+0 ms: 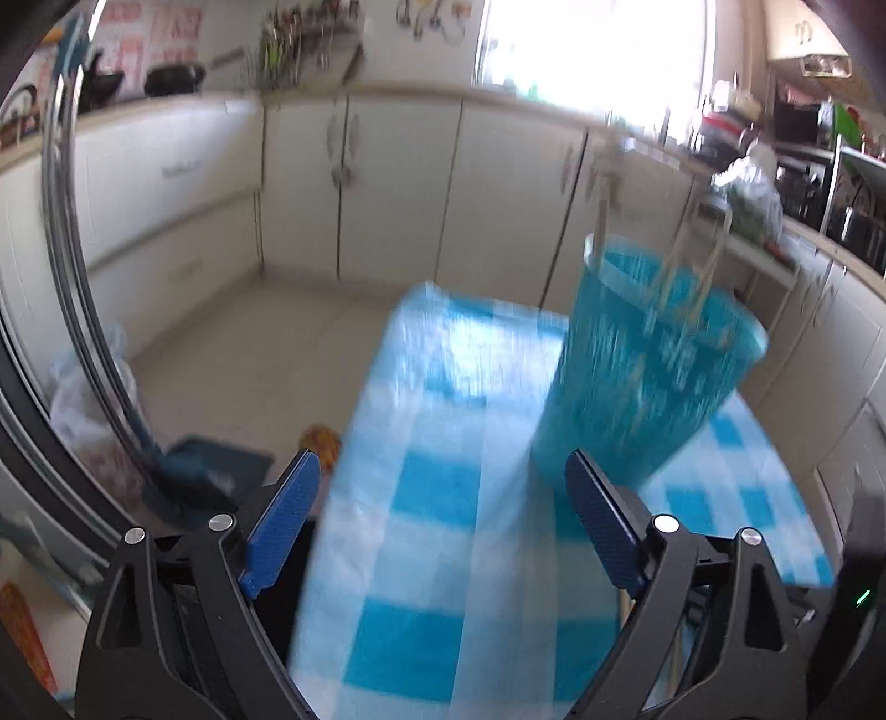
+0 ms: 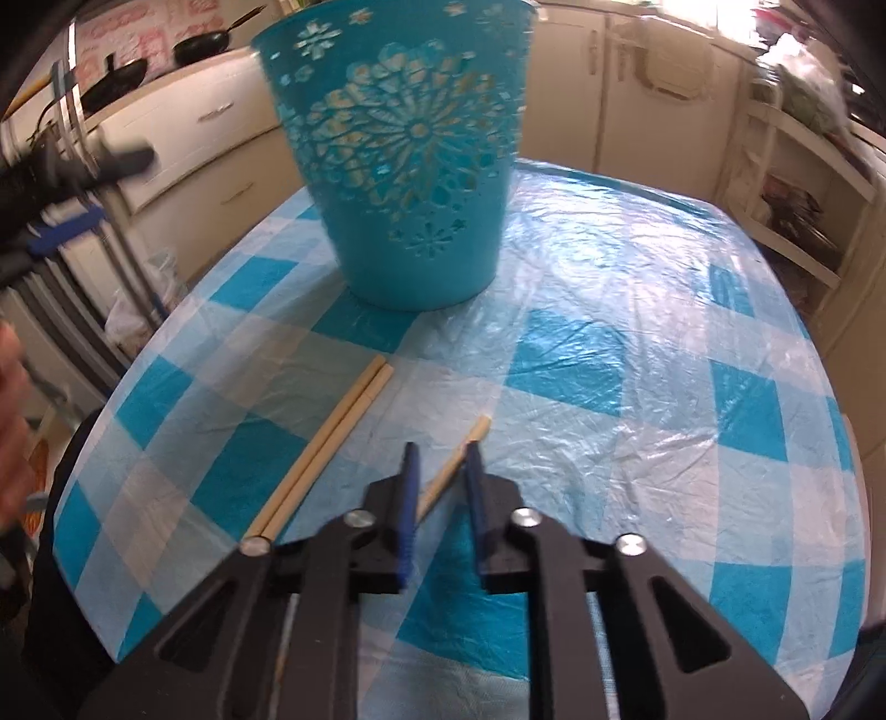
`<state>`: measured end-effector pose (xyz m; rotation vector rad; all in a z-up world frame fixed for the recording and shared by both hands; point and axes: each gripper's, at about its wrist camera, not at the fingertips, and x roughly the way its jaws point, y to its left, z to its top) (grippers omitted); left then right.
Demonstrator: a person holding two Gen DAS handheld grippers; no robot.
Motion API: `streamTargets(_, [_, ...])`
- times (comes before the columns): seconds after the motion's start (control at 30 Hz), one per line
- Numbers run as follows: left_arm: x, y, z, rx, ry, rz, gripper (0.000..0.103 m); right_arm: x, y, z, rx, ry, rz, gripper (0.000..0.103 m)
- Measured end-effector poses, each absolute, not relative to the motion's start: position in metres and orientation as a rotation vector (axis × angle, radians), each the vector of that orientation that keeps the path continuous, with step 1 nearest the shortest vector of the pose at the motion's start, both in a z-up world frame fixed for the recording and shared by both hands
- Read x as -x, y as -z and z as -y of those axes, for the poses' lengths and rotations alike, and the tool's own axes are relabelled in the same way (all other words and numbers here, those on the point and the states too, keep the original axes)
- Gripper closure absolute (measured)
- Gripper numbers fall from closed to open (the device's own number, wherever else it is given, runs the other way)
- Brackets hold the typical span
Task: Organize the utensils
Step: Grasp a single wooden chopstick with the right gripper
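Both wrist views look steeply down, close over the checked tablecloth [image 2: 609, 343]; both share the teal holder [image 1: 653, 360].

Window [image 1: 592, 50] blown out; left view motion-blurred; glare on tablecloth [image 2: 637, 288].

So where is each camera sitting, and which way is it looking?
Left wrist: sits on the left gripper, looks down across the checked table at the blurred blue holder with chopsticks inside; its two blue fingers stand wide apart, empty.
Right wrist: sits on the right gripper, looks down at the table, a chopstick between its fingers, a loose pair beside; a hand edge shows left.
Both share the holder and tablecloth.
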<state>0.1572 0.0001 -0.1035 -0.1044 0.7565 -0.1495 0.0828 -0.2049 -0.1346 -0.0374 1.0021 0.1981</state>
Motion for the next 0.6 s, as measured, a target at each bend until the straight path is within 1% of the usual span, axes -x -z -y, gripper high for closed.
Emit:
streamTargets(0.03, [-0.158, 0.112, 0.002, 0.104, 0.164, -0.783, 0.017, -0.082, 0.133, 0.203, 0.072, -0.214, -1.008, 0.096])
streamTargets(0.1, [-0.158, 0.13, 0.01, 0.079, 0.191, -0.828, 0.017, -0.084, 0.132, 0.204, 0.121, -0.219, -1.041, 0.096])
streamTargets(0.23, [-0.161, 0.15, 0.028, 0.022, 0.219, -0.879, 0.017, -0.085, 0.132, 0.21, 0.095, -0.163, -1.091, 0.094])
streamTargets(0.47, [-0.161, 0.15, 0.041, -0.052, 0.211, -0.881, 0.015, -0.077, 0.133, 0.21, 0.067, -0.124, -1.062, 0.094])
streamTargets(0.6, [-0.158, 0.151, 0.047, -0.088, 0.199, -0.886, 0.013, -0.073, 0.132, 0.211, 0.05, -0.125, -1.048, 0.097])
